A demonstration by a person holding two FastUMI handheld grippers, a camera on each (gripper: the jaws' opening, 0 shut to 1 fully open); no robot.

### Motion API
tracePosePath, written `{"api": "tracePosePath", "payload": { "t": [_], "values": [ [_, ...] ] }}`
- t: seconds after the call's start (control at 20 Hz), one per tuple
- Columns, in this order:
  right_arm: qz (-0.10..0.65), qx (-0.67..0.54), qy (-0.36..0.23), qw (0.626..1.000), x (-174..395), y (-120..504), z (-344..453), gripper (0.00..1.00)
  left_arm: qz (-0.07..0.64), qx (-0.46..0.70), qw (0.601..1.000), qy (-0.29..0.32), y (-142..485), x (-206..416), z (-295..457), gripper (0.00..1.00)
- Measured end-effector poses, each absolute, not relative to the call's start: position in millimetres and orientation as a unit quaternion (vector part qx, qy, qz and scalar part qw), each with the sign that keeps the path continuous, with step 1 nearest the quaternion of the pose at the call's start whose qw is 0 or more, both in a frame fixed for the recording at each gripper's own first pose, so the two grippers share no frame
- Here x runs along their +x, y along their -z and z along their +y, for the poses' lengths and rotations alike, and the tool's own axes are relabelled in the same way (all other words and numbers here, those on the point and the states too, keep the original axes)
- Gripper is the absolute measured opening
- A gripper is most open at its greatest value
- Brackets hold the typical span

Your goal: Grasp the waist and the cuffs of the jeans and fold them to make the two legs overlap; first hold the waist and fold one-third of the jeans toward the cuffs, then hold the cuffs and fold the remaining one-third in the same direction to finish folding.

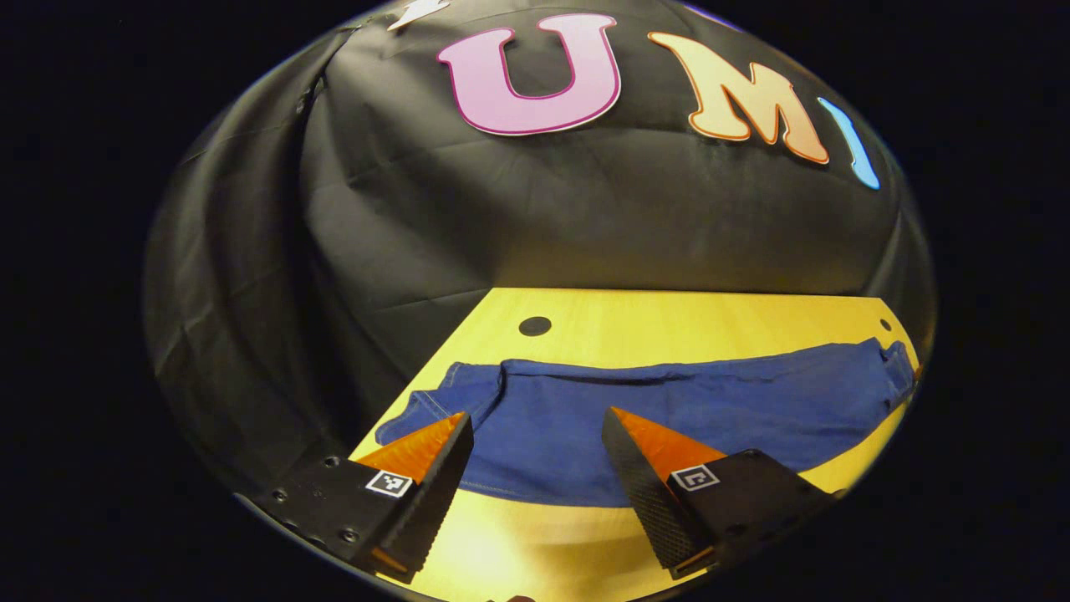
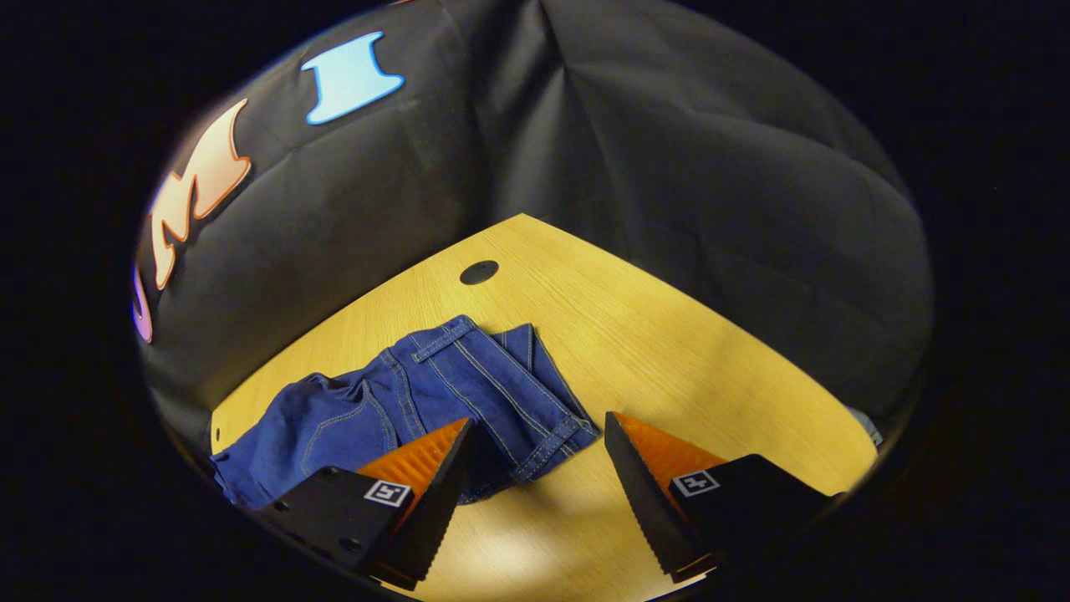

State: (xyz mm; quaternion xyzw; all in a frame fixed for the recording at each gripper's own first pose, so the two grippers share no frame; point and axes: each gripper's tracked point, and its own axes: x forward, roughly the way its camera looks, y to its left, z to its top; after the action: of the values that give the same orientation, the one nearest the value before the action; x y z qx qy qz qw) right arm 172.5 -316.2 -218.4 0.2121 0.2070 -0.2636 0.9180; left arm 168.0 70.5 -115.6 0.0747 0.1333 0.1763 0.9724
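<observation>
My left fingers (image 1: 535,426) stand spread above the near edge of the jeans (image 1: 669,410), pinching nothing; my right fingers (image 2: 535,435) gape the same way over the waist (image 2: 468,368). The jeans lie lengthwise on the counter (image 1: 669,322), legs apparently already overlapped. If I pinch only the top layer at either end, I judge the legs slide apart and the fold skews.
</observation>
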Motion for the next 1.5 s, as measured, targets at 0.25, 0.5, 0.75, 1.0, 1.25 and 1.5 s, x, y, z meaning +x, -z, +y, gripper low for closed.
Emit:
{"api": "tracePosePath", "payload": {
  "t": [0.25,0.5,0.75,1.0,1.25,1.5],
  "values": [
    [0.208,0.203,0.250,0.924,177,225,-317,0.91,0.134,0.061,0.974,-0.172,114,142,49,0.96],
    [0.213,0.193,0.234,0.929,183,233,-307,0.53,0.131,0.078,0.973,-0.173,104,123,46,0.96],
    [0.198,0.221,0.221,0.929,183,228,-303,0.21,0.134,0.058,0.974,-0.171,110,111,42,0.96],
    [0.188,0.240,0.231,0.924,186,217,-302,0.06,0.134,0.045,0.976,-0.165,113,107,38,0.96],
    [0.107,0.300,0.163,0.934,195,146,-275,0.06,0.128,0.037,0.977,-0.169,114,98,35,0.96],
    [0.046,0.377,0.033,0.924,238,68,-201,0.04,0.119,0.024,0.979,-0.166,116,93,39,0.96]
  ]
}}
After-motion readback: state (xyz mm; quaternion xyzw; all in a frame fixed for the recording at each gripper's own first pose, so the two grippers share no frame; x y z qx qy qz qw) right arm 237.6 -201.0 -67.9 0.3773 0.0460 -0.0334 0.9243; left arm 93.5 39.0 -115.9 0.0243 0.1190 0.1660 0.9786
